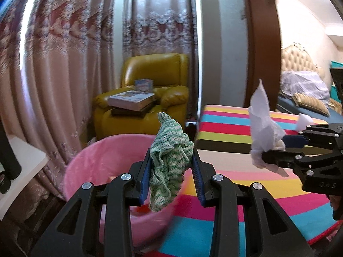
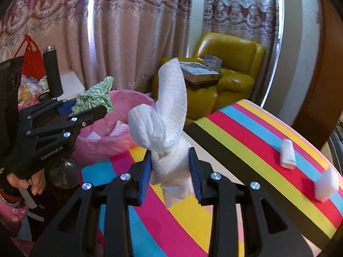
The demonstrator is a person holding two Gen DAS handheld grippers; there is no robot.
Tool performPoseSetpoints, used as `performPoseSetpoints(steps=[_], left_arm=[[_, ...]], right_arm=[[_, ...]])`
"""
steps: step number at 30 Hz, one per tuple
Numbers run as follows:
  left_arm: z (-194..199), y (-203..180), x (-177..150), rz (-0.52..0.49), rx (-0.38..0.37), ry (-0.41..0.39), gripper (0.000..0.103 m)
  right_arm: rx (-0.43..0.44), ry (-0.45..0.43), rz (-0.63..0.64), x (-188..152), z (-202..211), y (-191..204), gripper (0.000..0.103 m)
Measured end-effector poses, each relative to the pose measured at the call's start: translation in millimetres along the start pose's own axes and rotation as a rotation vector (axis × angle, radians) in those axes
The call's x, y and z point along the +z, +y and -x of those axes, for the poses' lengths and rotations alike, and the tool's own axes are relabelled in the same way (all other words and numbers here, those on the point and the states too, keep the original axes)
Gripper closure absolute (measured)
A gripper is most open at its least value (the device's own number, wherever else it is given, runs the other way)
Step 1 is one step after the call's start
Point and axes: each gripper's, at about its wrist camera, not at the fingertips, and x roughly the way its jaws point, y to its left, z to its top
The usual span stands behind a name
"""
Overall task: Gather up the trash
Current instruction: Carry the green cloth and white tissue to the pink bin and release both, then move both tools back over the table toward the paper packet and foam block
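Note:
My left gripper [image 1: 171, 167] is shut on a green and white knitted cloth [image 1: 169, 160] and holds it over the near rim of a pink-lined trash bin [image 1: 90, 160]. It also shows in the right wrist view [image 2: 90, 107], with the cloth [image 2: 94, 97] above the bin [image 2: 128, 100]. My right gripper [image 2: 170, 171] is shut on a crumpled white paper towel [image 2: 165, 120], held above the striped table [image 2: 246, 150]. In the left wrist view it [image 1: 276, 150] enters from the right with the towel [image 1: 263, 128].
Two small white tissue wads [image 2: 287, 154] [image 2: 325, 184] lie on the striped table at right. A yellow armchair [image 1: 150, 98] with books stands behind the bin. Curtains hang behind. A dark flask [image 2: 51, 70] and a red bag sit at left.

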Motion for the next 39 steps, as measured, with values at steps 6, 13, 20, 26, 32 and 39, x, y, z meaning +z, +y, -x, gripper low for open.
performPoseSetpoints(steps=[6, 13, 20, 26, 32, 39], left_arm=[[-17, 50, -3, 0.079, 0.051, 0.048, 0.070], [-38, 86, -9, 0.136, 0.082, 0.095, 0.069], [-39, 96, -13, 0.154, 0.165, 0.065, 0.027], [-24, 81, -16, 0.118, 0.197, 0.050, 0.016], [-19, 23, -5, 0.044, 0.056, 0.035, 0.014], [-38, -79, 9, -0.031, -0.176, 0.093, 0.014]], right_arm=[[0.046, 0.015, 0.053, 27, -39, 27, 0.068], [0.086, 0.012, 0.079, 64, -85, 45, 0.064], [0.118, -0.060, 0.027, 82, -96, 37, 0.021], [0.078, -0.128, -0.018, 61, -46, 1, 0.021], [-0.036, -0.148, -0.076, 13, 9, -55, 0.021], [-0.239, -0.116, -0.257, -55, 55, -157, 0.020]])
